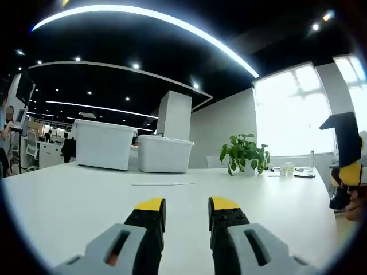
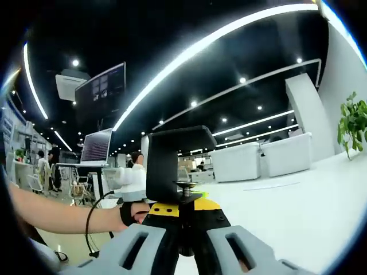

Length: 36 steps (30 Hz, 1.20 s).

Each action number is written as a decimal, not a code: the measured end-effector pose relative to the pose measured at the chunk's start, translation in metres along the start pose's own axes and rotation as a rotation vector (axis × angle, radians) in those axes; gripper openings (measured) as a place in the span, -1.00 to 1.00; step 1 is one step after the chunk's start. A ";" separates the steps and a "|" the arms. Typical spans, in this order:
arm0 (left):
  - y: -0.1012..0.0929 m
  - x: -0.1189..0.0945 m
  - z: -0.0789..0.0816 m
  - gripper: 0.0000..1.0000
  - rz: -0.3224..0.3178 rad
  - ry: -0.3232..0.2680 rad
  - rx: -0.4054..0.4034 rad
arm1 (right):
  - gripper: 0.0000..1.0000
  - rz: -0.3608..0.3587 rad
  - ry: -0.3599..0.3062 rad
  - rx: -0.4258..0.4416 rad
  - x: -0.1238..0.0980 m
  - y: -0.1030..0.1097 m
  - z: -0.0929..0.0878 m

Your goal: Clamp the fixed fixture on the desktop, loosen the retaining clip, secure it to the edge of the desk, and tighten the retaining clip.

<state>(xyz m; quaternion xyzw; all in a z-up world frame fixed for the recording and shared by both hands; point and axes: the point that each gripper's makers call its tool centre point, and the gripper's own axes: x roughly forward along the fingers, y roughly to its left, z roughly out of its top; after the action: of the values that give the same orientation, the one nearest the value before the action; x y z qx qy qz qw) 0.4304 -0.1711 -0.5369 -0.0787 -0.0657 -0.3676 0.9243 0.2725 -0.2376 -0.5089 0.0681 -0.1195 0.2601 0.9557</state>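
The right claw (image 2: pixel 182 215) grips the black clamp (image 2: pixel 172 160), lifted off the worktop (image 1: pixel 74 200). The left claw (image 1: pixel 187 220) is open and empty. Fixing it to the edge is left.

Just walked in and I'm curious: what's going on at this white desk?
A person works with two handheld grippers. The right gripper is shut on a black clamp fixture, holding it up beside the white desk. The left gripper hangs open above the desk, holding nothing. The fixture isn't on the desk's edge yet.

Black fixture (image 2: pixel 172 157), yellow-tipped grey tongs (image 2: pixel 182 220), white desk (image 1: pixel 74 197).
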 end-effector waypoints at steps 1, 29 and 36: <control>0.000 -0.002 0.002 -0.37 0.002 -0.008 -0.012 | -0.93 0.007 -0.002 -0.001 -0.003 0.006 0.001; -0.027 -0.025 0.004 -0.37 -0.051 0.009 -0.096 | -0.93 0.094 0.017 0.016 -0.043 0.065 -0.020; -0.031 -0.027 0.010 -0.37 -0.066 -0.017 -0.118 | -0.93 0.121 0.036 0.032 -0.051 0.072 -0.032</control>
<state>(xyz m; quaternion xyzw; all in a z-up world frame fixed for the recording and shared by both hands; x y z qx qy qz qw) 0.3889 -0.1738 -0.5291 -0.1338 -0.0545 -0.4005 0.9048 0.1989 -0.1948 -0.5487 0.0715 -0.1019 0.3206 0.9390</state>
